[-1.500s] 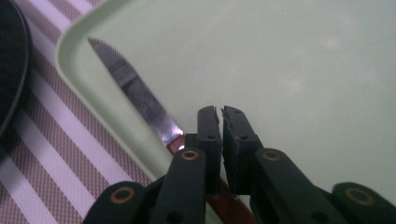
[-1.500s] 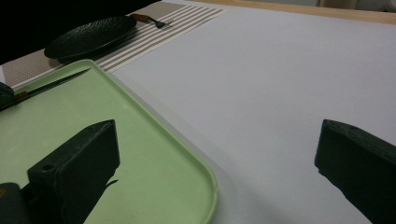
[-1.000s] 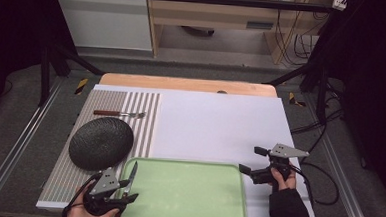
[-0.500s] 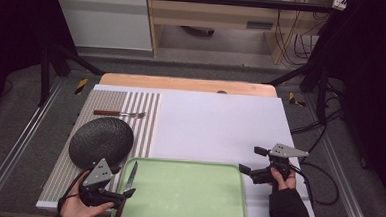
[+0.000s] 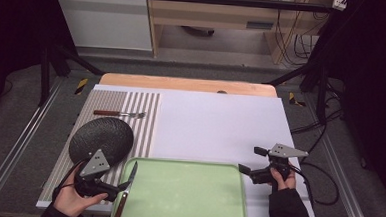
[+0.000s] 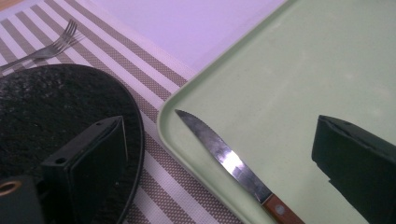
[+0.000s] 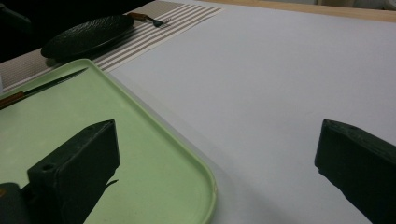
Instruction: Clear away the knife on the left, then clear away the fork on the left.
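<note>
Knife, steel blade w/ brown wood handle, on green tray; both tongs gaping, l. just widened.

Evenly lit from overhead across the white surface at frame centre in the high view; dark and murky toward the left and right edges. Soft, short shadows only. Slightly coarse and low in detail throughout. In the left gripper view, a bright glint on the knife blade, mild blur on the near black jaws at the bottom corners. In the right gripper view, dimmer, perhaps cooler in tint; upper left nearly black.
</note>
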